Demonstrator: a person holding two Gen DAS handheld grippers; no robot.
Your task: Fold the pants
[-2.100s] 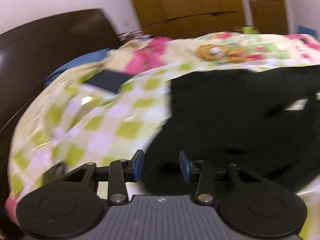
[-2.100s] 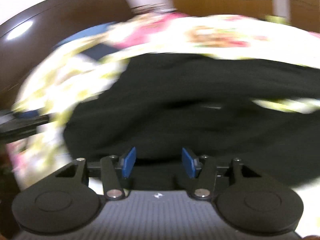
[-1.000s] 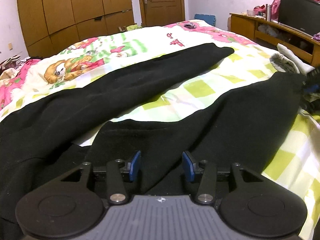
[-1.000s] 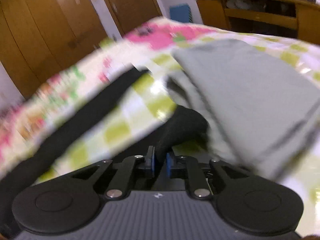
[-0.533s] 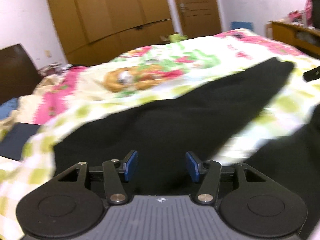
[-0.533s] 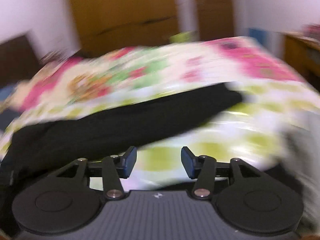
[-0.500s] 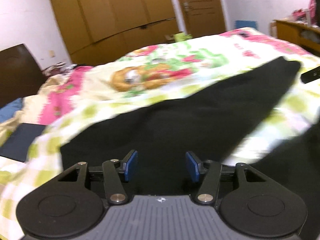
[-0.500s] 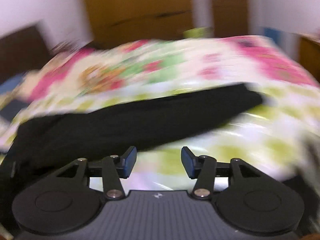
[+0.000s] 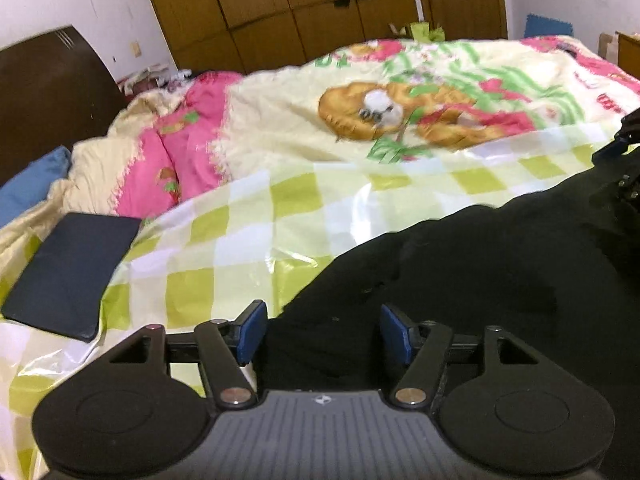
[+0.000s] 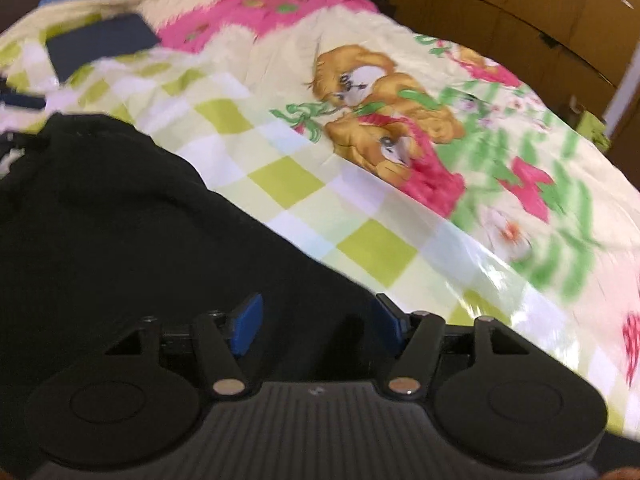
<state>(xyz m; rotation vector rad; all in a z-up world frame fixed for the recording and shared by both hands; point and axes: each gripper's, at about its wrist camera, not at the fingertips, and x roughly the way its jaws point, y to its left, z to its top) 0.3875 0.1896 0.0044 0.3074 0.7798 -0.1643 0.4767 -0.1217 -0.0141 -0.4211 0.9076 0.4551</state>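
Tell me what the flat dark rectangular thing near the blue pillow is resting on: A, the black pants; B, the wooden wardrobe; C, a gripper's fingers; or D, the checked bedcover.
D. The flat dark rectangular thing lies on the green-and-white checked bedcover, apart from the black pants and just below the blue pillow in the left wrist view.

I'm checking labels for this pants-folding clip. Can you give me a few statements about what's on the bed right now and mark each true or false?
1. The pants are black. True.
2. A dark flat rectangular object lies on the checked sheet. True.
3. The left gripper is clamped on the pants. False: its jaws are opening, pads apart.
4. The quilt is plain white. False: it shows a cartoon animal with pink and green.
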